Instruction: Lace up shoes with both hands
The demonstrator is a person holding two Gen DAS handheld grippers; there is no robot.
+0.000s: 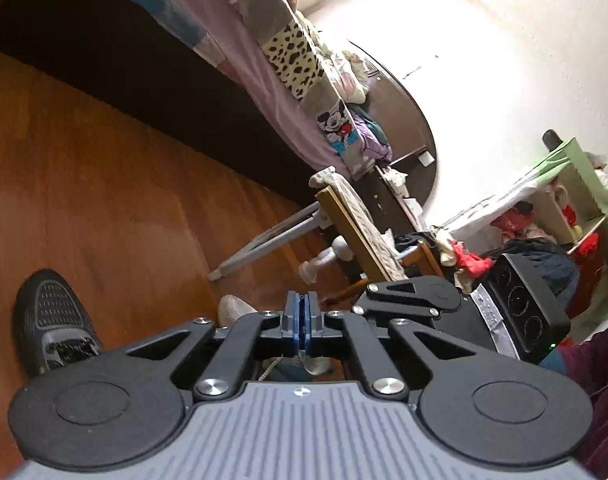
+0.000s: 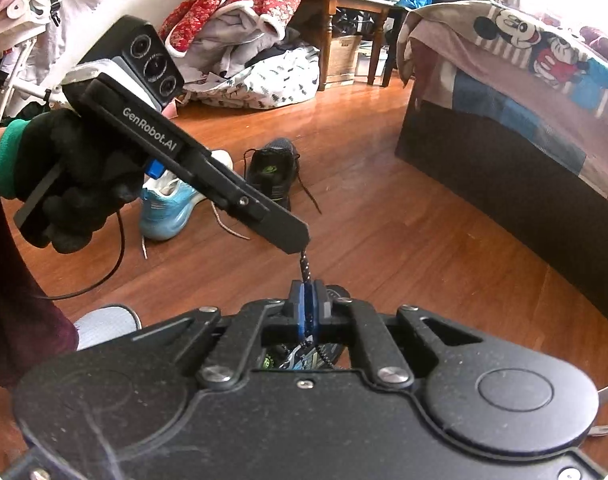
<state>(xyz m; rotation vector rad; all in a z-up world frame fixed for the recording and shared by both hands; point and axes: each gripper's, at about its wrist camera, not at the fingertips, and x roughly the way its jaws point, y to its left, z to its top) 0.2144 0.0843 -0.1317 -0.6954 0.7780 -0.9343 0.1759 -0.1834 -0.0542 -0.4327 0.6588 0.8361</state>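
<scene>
Between both tools, speckled lace pinched, shoe mostly hidden

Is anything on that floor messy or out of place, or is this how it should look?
Yes. A light blue shoe and a black shoe sit on the wooden floor with their laces trailing loose beside them. Behind them, a heap of clothes is piled by a wooden table.
</scene>
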